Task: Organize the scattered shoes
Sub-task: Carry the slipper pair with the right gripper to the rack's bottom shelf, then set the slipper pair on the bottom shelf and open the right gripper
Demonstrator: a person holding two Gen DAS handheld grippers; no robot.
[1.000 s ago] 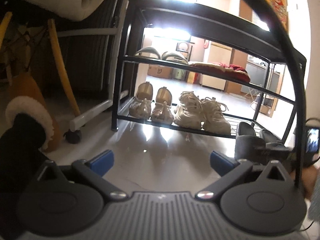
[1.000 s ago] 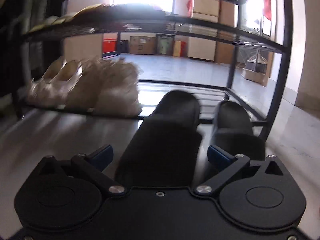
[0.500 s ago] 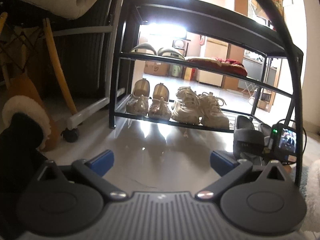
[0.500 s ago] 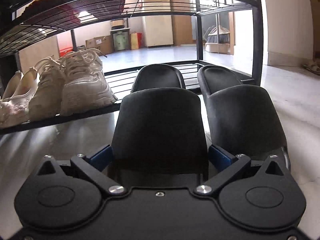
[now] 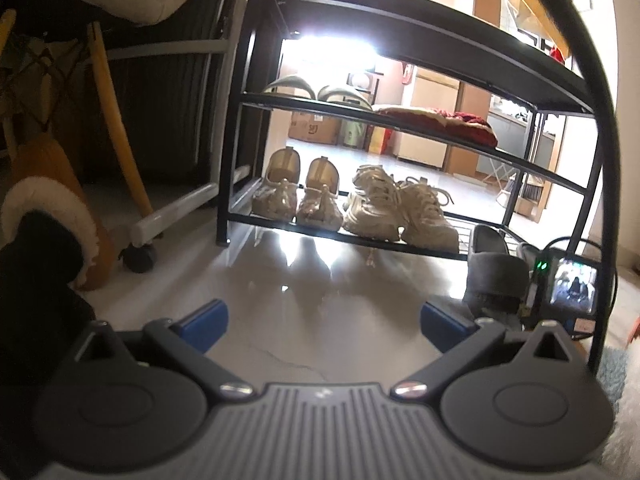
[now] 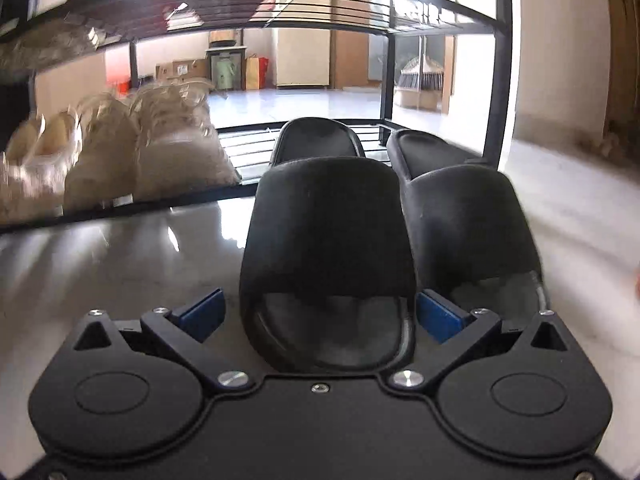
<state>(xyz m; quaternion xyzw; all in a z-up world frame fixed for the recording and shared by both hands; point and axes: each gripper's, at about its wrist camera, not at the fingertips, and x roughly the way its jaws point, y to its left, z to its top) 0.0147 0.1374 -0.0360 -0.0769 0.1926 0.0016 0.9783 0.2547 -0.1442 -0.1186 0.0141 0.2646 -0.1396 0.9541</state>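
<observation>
Right wrist view: our right claw (image 6: 320, 312) stands spread wide, its blue pads (image 6: 202, 314) on either side of the heel end of a black slide sandal (image 6: 324, 236) without pressing it. The sandal's toe reaches ahead onto the bottom tier of the black shoe rack (image 6: 500, 80), and its mate (image 6: 468, 220) lies just right of it, touching. Ahead to the left, cream sneakers (image 6: 160, 148) sit on the same tier, blurred.

Left wrist view shows our left claw (image 5: 320, 326) also spread, holding nothing, over bare glossy floor (image 5: 320, 300). Straight ahead on the rack's bottom tier stand beige flats (image 5: 298, 192) beside the sneakers. A fleece-lined tan boot (image 5: 52, 208) stands well left of the claw.
</observation>
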